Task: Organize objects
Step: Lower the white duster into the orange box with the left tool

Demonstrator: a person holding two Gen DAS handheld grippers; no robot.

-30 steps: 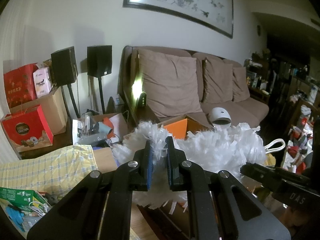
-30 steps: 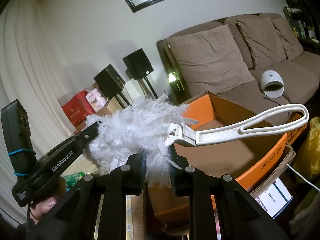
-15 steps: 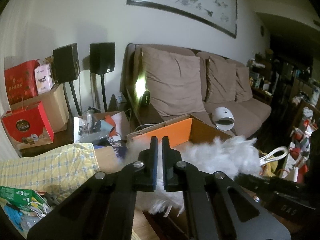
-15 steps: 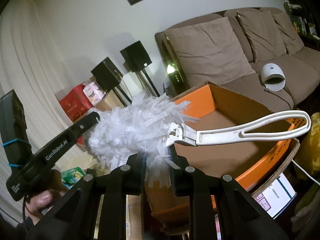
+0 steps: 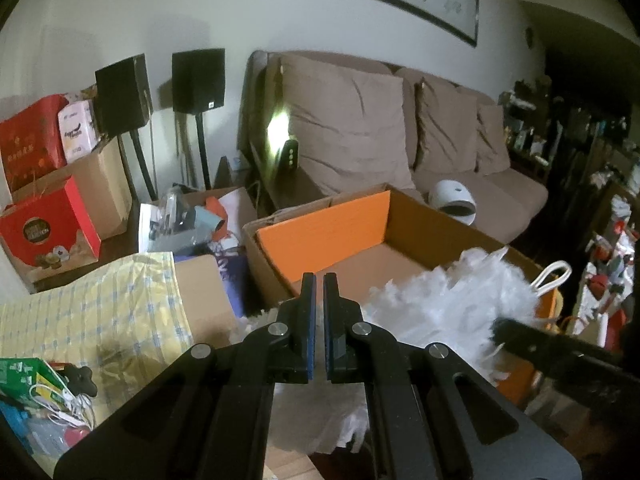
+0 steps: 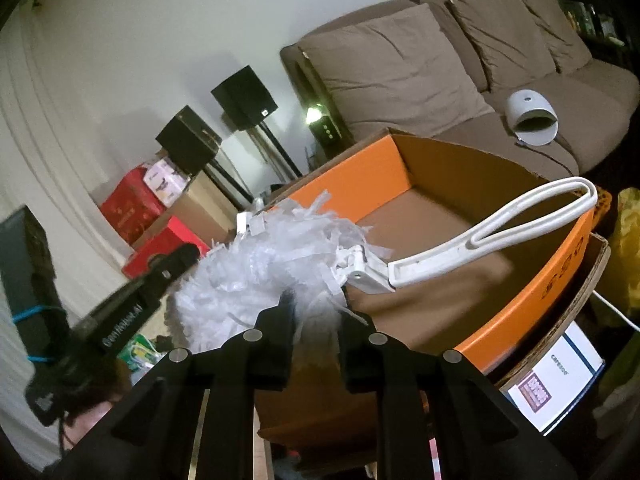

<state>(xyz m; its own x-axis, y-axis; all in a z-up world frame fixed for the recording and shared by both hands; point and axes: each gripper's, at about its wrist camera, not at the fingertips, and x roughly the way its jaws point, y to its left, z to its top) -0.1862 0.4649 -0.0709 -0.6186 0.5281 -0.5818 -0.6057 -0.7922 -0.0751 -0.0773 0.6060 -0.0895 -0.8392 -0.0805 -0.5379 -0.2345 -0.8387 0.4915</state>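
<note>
The right gripper (image 6: 314, 316) pinches the fluffy white plastic-strip duster (image 6: 272, 264) above the open orange-lined cardboard box (image 6: 520, 304), handle toward two o'clock. The left gripper (image 5: 319, 322) is closed and empty. Next, probably: lower it inside and let go.

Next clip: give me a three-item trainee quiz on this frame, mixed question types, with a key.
1. True or false: the right gripper is shut on the white duster.
2. Which holds nothing: A) left gripper, B) right gripper?
3. Fill in: the duster's handle hangs over the open ____ box.

Key: 1 true; 2 A; 3 orange.
</note>
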